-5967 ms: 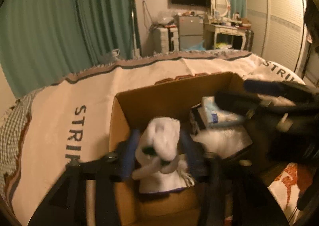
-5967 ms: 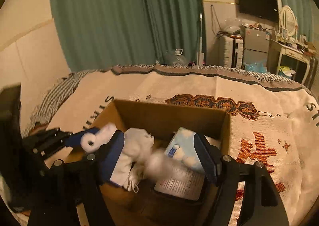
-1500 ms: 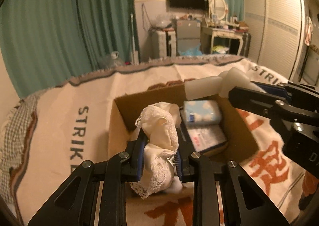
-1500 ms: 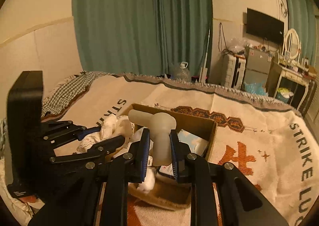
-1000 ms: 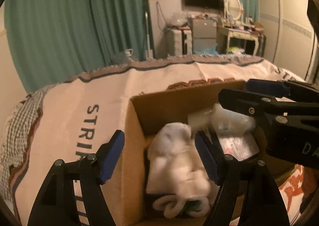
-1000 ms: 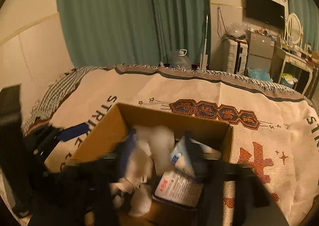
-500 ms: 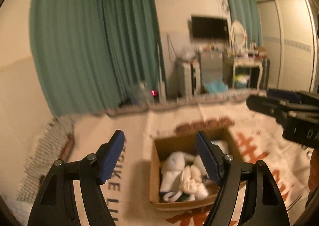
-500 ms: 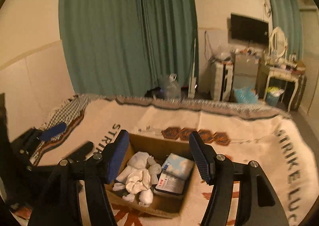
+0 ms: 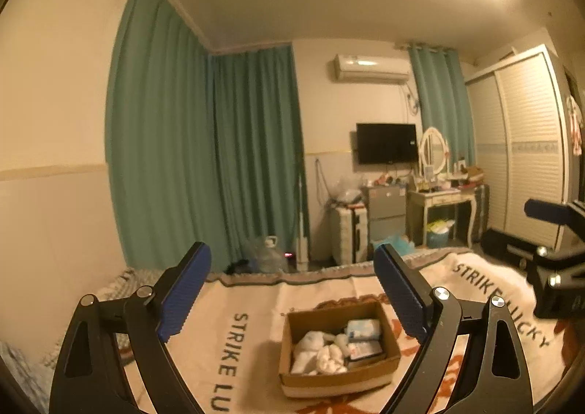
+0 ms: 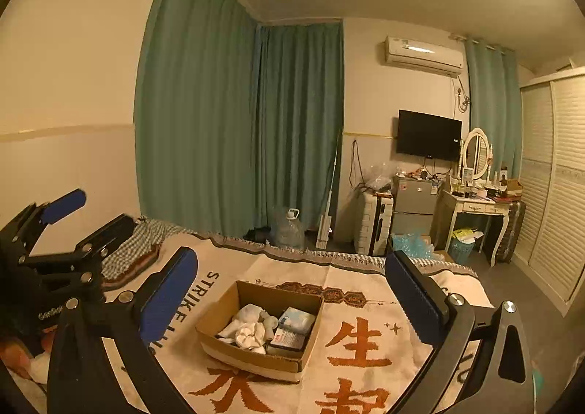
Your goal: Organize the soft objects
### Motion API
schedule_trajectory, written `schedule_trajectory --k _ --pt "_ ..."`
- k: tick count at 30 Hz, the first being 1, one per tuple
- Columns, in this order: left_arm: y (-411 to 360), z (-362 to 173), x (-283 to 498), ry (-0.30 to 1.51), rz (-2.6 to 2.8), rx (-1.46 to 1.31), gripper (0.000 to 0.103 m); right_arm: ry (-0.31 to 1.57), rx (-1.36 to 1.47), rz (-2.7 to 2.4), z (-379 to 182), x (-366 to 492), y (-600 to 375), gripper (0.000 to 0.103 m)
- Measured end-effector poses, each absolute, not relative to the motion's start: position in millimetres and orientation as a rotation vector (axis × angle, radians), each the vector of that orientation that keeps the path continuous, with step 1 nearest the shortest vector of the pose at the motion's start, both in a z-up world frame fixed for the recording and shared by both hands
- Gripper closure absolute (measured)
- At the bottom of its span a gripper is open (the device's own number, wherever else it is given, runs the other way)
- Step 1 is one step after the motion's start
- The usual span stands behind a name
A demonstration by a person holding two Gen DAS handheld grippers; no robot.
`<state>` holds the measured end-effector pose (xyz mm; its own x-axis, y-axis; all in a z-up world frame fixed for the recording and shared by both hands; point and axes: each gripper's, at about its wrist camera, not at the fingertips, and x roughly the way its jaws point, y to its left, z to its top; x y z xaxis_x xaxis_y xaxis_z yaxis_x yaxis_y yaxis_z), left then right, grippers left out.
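A brown cardboard box (image 9: 387, 372) (image 10: 219, 306) stands on the printed blanket on the bed. Inside it lie white soft cloth items (image 9: 321, 355) (image 10: 248, 331) on the left and blue-and-white tissue packs (image 9: 362, 328) (image 10: 296, 320) on the right. My left gripper (image 9: 292, 293) is open and empty, held high above and behind the box. My right gripper (image 10: 292, 297) is open and empty, also raised well clear of the box. The right gripper shows in the left wrist view (image 9: 555, 260), the left one in the right wrist view (image 10: 62, 231).
The cream blanket (image 10: 362, 344) with orange characters and black lettering covers the bed. Beyond the bed stand teal curtains (image 10: 237, 128), a water jug (image 10: 289, 229), a suitcase (image 10: 376, 227), a small fridge (image 10: 415, 202), a dressing table (image 10: 475, 209) and a wardrobe (image 10: 555, 176).
Both grippers opened and dropped their soft items into the box, then pulled up and back. The box now looks small and far below them.
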<state>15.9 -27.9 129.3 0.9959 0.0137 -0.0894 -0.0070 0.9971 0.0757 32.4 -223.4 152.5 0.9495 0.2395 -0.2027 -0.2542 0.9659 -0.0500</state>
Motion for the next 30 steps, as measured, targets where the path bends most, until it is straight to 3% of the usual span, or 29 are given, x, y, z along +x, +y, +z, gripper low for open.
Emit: schedule_trajectory --k 13,30 --pt "-27.1 10.1 52.0 0.363 0.04 0.053 0.011 0.338 -0.026 0.2 29.2 61.9 -233.7 0.0" --pt "-26.8 -2.1 46.9 0.38 0.043 0.058 0.011 0.379 -0.015 0.213 9.3 72.0 -235.5 0.0"
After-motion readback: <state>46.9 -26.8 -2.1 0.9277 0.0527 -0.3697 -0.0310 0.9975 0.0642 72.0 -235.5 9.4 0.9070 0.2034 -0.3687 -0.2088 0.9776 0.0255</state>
